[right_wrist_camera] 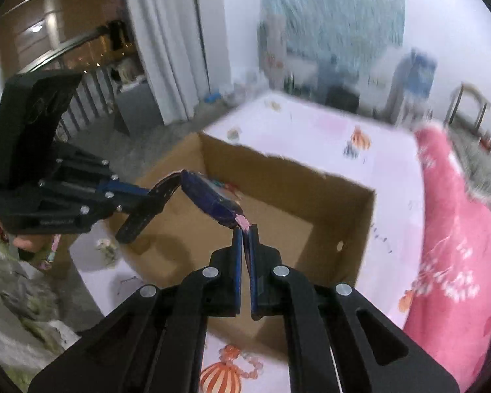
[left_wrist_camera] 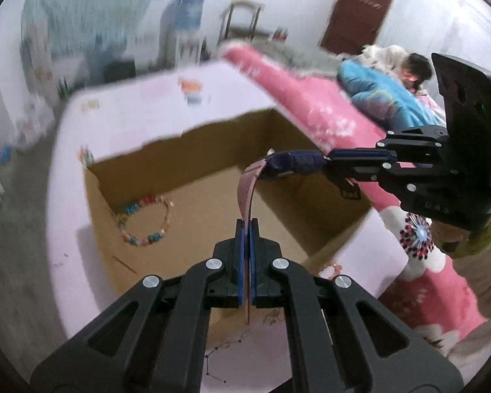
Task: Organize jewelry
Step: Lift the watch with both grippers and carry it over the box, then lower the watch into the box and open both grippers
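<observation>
A watch with a dark blue body (left_wrist_camera: pixel 293 161) and a pink strap (left_wrist_camera: pixel 248 193) hangs over an open cardboard box (left_wrist_camera: pixel 193 137). My left gripper (left_wrist_camera: pixel 247 226) is shut on one end of the strap. My right gripper (right_wrist_camera: pixel 244 234) is shut on the other strap end (right_wrist_camera: pixel 242 220), next to the watch body (right_wrist_camera: pixel 209 198). Each gripper shows in the other's view, the right (left_wrist_camera: pixel 330 163) and the left (right_wrist_camera: pixel 147 196). A colourful bead bracelet (left_wrist_camera: pixel 144 219) lies on the box floor.
The box stands on a pale pink table (left_wrist_camera: pixel 140 104). A thin chain (left_wrist_camera: pixel 222 350) and pink beads (right_wrist_camera: pixel 245 366) lie on the table in front of the box. A pink blanket (right_wrist_camera: pixel 455 245) lies to the right. A person lies at the back (left_wrist_camera: pixel 392 88).
</observation>
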A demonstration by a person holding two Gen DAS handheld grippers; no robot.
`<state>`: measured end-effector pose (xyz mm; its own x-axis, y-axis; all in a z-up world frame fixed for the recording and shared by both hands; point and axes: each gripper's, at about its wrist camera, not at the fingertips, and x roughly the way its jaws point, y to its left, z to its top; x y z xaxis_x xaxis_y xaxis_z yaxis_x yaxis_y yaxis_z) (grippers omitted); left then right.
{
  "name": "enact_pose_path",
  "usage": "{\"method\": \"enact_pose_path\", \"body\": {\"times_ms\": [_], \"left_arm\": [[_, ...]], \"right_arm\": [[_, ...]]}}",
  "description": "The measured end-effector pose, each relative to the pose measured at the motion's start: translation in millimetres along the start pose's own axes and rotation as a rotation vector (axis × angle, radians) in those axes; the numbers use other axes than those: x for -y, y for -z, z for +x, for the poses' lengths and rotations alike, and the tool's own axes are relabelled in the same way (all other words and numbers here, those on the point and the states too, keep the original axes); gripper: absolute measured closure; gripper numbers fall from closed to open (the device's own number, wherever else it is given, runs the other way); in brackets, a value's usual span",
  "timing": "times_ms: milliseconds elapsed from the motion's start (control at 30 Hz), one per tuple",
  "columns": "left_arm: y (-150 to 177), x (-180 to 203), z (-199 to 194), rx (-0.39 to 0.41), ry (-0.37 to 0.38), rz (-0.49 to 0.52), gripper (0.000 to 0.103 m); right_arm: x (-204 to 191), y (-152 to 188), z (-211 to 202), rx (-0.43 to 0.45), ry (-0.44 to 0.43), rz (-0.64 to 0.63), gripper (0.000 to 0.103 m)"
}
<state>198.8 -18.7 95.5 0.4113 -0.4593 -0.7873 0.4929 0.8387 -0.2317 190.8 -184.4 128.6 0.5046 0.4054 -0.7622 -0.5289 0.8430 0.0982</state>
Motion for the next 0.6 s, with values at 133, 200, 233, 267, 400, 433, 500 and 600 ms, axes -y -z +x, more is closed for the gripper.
{"method": "enact_pose_path", "body": {"times_ms": [133,200,233,267,400,433,500,600], "left_arm": [[-15.2,-31.3,56.7,-0.183,0.052,-0.091,0.101],[-17.8,-51.4,83.9,-0.269,0.061,-0.155,0.101],[-18.7,-56.7,94.1,-0.298,0.066,-0.174,0.101],[-20.1,-63.1,103.8,-0.320,0.067,-0.192,0.101],[-27.2,-82.8,133.1,-0.404,0.014,-0.243,0.094],[-28.7,-86.3,136.3,-0.409,-0.021,-0.245,0.086],[-32.0,-91.4,135.5,-0.391,-0.046,-0.255,0.081],[-32.1,-92.6,127.8,-0.356,-0.048,-0.254,0.076]], "right_arm": [[32.1,-16.8,55.6,-0.154,-0.039,0.063,0.099],[44.6,-22.7,77.3,-0.214,-0.058,0.085,0.099],[50.1,-26.2,86.3,-0.236,-0.054,0.090,0.099],[54.9,-29.1,98.1,-0.260,-0.031,0.085,0.099],[60.3,-33.9,124.7,-0.337,0.035,0.053,0.099],[61.7,-35.4,126.3,-0.337,0.061,0.052,0.099],[66.5,-38.9,129.8,-0.329,0.105,0.041,0.098],[66.8,-38.6,118.7,-0.295,0.146,0.023,0.098]]}}
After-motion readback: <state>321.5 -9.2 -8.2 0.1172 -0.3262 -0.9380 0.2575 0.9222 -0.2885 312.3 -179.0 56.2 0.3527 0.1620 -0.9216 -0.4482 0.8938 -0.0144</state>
